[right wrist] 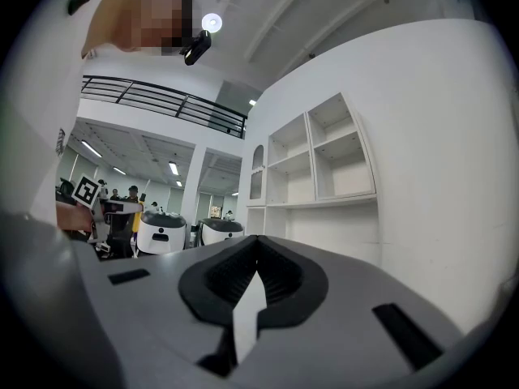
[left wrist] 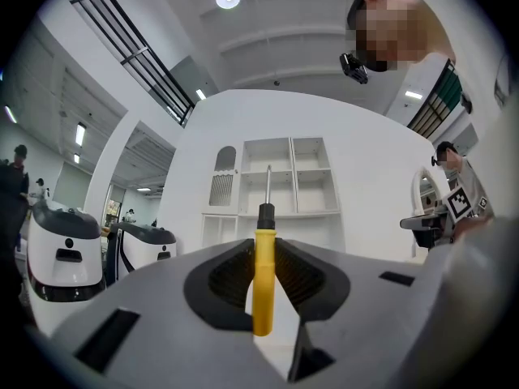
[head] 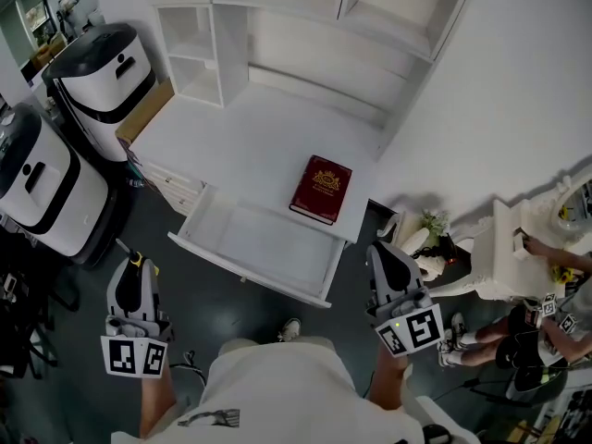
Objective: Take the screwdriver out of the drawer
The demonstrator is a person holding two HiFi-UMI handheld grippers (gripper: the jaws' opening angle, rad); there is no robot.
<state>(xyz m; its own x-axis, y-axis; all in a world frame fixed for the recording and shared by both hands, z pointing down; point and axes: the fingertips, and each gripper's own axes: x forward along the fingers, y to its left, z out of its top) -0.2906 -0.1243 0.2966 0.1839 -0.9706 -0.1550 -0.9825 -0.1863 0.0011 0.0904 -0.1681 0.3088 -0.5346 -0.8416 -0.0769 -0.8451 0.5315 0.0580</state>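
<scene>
The pulled-out white drawer [head: 259, 243] gaped open from above, nearest. Just beyond, a dark red hardcover book [head: 321, 189] sat on the white desk top [head: 240, 137]; white-and-black rounded machines [head: 97, 77] crowded the left.

A white wooden desk [head: 250, 137] stands against the far wall, with a white open shelf unit [head: 296, 26] along its far edge. A dark red hardback book [head: 321, 189] lies on the desk's near right part. Just left of the book and nearer, a white drawer [head: 268, 239] juts out of the desk. Two white-and-black rounded machines [head: 102, 72] stand left of the desk. The left gripper [head: 137, 271], near and left of the drawer, has a yellow-handled screwdriver [left wrist: 262, 274] between its jaws. The right gripper [head: 387, 252] is near and right of the drawer.
</scene>
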